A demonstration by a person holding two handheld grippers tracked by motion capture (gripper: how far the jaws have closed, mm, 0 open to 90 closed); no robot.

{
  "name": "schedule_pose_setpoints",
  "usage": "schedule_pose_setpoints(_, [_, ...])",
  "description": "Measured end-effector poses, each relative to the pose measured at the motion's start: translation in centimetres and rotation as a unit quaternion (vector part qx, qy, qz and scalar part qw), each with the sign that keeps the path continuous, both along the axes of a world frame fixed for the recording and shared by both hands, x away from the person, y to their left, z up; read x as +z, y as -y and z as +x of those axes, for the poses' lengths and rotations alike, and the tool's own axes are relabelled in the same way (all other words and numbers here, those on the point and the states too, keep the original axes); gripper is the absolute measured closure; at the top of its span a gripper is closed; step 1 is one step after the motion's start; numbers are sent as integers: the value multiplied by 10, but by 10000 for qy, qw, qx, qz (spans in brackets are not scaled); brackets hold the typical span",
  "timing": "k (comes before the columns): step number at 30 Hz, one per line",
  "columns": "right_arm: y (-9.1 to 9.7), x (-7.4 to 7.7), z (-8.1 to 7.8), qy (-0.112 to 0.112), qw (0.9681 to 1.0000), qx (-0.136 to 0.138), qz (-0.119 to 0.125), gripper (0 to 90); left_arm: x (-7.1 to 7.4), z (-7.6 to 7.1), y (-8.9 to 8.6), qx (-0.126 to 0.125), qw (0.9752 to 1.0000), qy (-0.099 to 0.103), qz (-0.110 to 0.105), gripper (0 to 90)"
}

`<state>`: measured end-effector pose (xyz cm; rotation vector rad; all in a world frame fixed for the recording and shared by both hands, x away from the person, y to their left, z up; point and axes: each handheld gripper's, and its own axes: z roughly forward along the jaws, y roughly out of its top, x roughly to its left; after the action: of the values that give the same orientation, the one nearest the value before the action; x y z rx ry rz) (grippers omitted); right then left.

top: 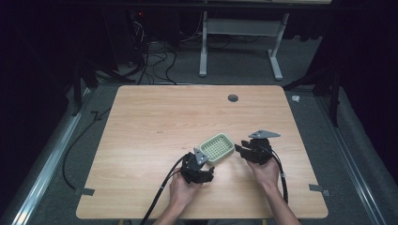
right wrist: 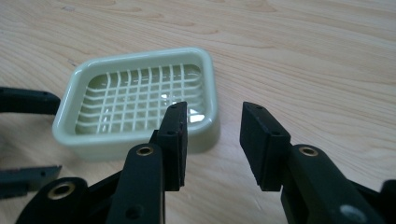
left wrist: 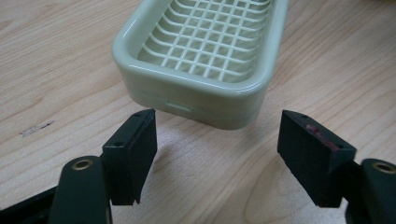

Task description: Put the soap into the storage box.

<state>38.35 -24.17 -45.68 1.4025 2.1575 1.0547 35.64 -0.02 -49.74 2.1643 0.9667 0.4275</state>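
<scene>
The pale green basket (top: 217, 148) sits on the table (top: 155, 122), near your edge and a little right of the middle, its grid floor bare and nothing inside it. You have it flanked: your left gripper (top: 202, 174) comes at its near short end, your right gripper (top: 238, 148) waits just off its right end.

From the left gripper view, the basket (left wrist: 201, 60) lies just ahead of the jaws, which stand apart, wider than that end, pads not touching it. From the right gripper view, the jaws stand apart with bare wood between them; one pad overlaps the basket's (right wrist: 140, 105) corner in the picture, but nothing is clamped.

So you look to be in the approach, lining up a grip, and nothing is lifted yet. The next move, as I read it, asks your left gripper to slide forward until the rim sits between the pads, then squeeze evenly; that smooth plastic wall could skid away if one pad lands first.

The tabletop is light wood with a round grommet (top: 233, 98) near the far edge. Beyond it lie grey carpet, a tangle of cables (top: 150, 56) and a white desk frame (top: 244, 33) in a dark room.
</scene>
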Motion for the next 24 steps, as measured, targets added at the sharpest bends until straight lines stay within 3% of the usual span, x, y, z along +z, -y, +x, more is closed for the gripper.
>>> schedule_pose_setpoints(5, [-13, -8, 17, -187, 9998, -39, -55, 617, 0, 2, 0, 32, 9999, 100, -13, 323])
schedule_pose_setpoints(12, [-26, -14, 30, -409, 9990, -110, -123, 626, -3, 5, -1, 17, 10000, 60, 40, 369])
schedule_pose_setpoints(24, [-31, -21, 35, -715, 9973, -80, -136, 701, -2, 14, -9, 12, 10000, -23, -46, 516])
